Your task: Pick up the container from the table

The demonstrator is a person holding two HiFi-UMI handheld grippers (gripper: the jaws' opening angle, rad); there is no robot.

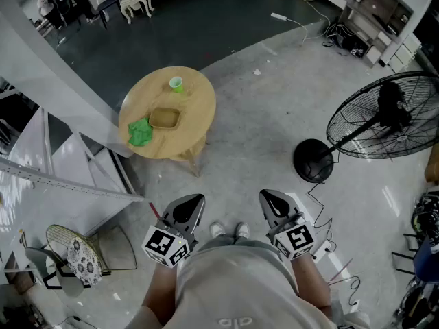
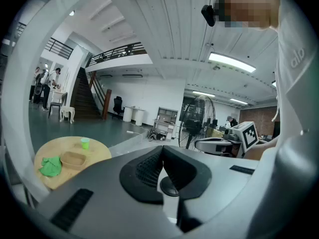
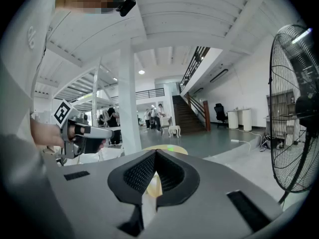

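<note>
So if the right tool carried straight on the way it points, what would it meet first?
Probably the round wooden table: its top shows just past the right tool's closed tips, with only floor between. Depth is unclear, so it could reach the floor first.

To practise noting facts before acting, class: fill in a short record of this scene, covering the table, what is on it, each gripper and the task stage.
Table: round wooden table, some way ahead of the person
On it: tan container near the middle; green cup beyond it; green cloth to its left in the head view
Left gripper: shut, empty, close to the body
Right gripper: shut, empty, close to the body
Nearby: standing fan on the floor
Task stage: container not yet reached
</note>
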